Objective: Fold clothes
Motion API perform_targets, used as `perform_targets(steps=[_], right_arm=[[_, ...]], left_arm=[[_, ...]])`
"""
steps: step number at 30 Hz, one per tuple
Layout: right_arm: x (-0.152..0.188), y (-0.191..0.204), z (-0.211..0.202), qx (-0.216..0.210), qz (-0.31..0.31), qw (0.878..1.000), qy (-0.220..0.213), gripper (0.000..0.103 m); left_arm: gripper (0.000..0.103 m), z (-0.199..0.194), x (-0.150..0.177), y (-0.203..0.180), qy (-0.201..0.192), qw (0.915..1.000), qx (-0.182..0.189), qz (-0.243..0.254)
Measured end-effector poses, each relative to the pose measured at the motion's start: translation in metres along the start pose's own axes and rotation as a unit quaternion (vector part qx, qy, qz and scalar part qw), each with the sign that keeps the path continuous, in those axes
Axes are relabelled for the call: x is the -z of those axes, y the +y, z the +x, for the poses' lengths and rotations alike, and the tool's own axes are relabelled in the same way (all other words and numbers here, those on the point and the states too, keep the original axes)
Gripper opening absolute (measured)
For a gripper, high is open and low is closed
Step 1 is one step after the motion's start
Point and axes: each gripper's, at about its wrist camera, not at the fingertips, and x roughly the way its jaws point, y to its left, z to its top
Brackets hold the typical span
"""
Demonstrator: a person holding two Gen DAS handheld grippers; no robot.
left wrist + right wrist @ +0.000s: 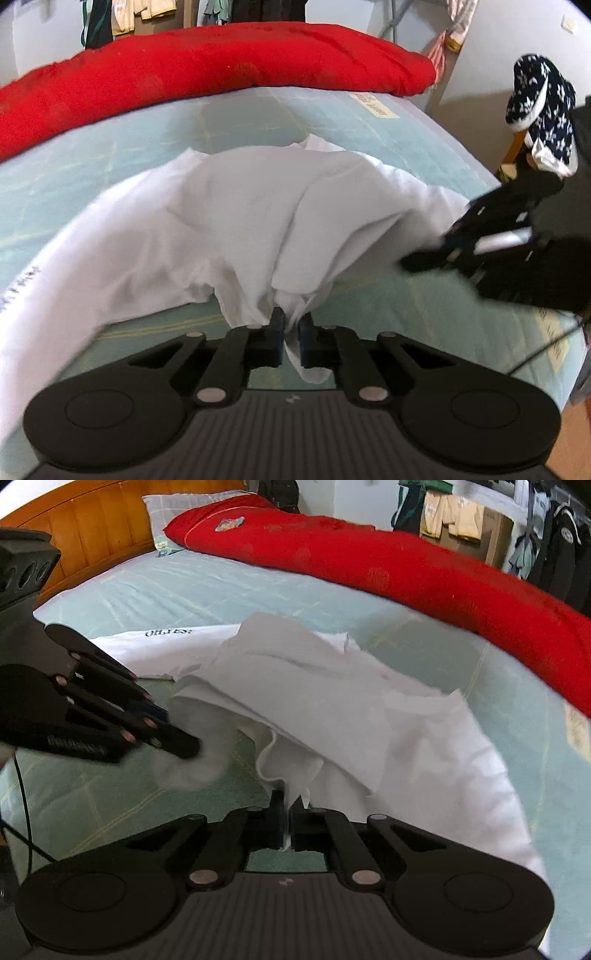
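A white garment [236, 221] lies bunched and partly lifted over the pale green bed sheet [110, 155]. My left gripper [291, 328] is shut on a pinched fold of its edge, cloth hanging down between the fingers. In the left wrist view my right gripper [439, 247] comes in from the right, closed on the garment's other side. In the right wrist view the same white garment [332, 701] drapes ahead. My right gripper [288, 812] is shut on its hem there, and my left gripper [188, 746] holds cloth at the left. Black lettering shows on a flat part of the garment.
A long red quilt [207, 70] lies along the far side of the bed, also the red quilt [406, 565]. A wooden headboard [92, 528] and a pillow [177, 509] stand at the bed's head. Clothes hang at the back wall. A dark patterned cloth [539, 114] sits at the right.
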Motion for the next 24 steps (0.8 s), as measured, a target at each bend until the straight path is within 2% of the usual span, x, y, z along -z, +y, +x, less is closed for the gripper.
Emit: perform_targets(steps=[8, 15, 17, 20, 21, 22, 23, 24], right_arm=[[-0.011, 0.010, -0.051, -0.020, -0.045, 0.997, 0.056, 0.003], [0.003, 0.027, -0.074, -0.066, -0.051, 0.988, 0.133, 0.002], [0.013, 0.025, -0.070, -0.086, -0.023, 0.984, 0.156, 0.004], [0.031, 0.013, -0.053, -0.116, 0.054, 0.976, 0.177, 0.015], [0.037, 0.009, -0.047, -0.125, 0.083, 0.972, 0.183, 0.022], [0.042, 0.004, -0.041, -0.133, 0.112, 0.967, 0.183, 0.025], [0.047, -0.001, -0.035, -0.138, 0.144, 0.964, 0.177, 0.028], [0.052, -0.006, -0.029, -0.144, 0.175, 0.959, 0.170, 0.031]], left_arm=[[0.005, -0.062, 0.006, 0.011, 0.056, 0.9949, -0.036, 0.076], [0.005, -0.086, 0.042, 0.008, 0.147, 0.9788, -0.029, 0.140], [0.007, -0.082, 0.055, 0.012, 0.179, 0.9766, -0.020, 0.118], [0.011, -0.072, 0.067, 0.030, 0.218, 0.9745, 0.003, 0.052], [0.011, -0.069, 0.070, 0.036, 0.232, 0.9723, 0.014, 0.026], [0.012, -0.067, 0.075, 0.044, 0.242, 0.9699, 0.024, -0.003], [0.020, -0.066, 0.080, 0.050, 0.252, 0.9668, 0.031, -0.026], [0.021, -0.066, 0.086, 0.054, 0.259, 0.9645, 0.031, -0.037]])
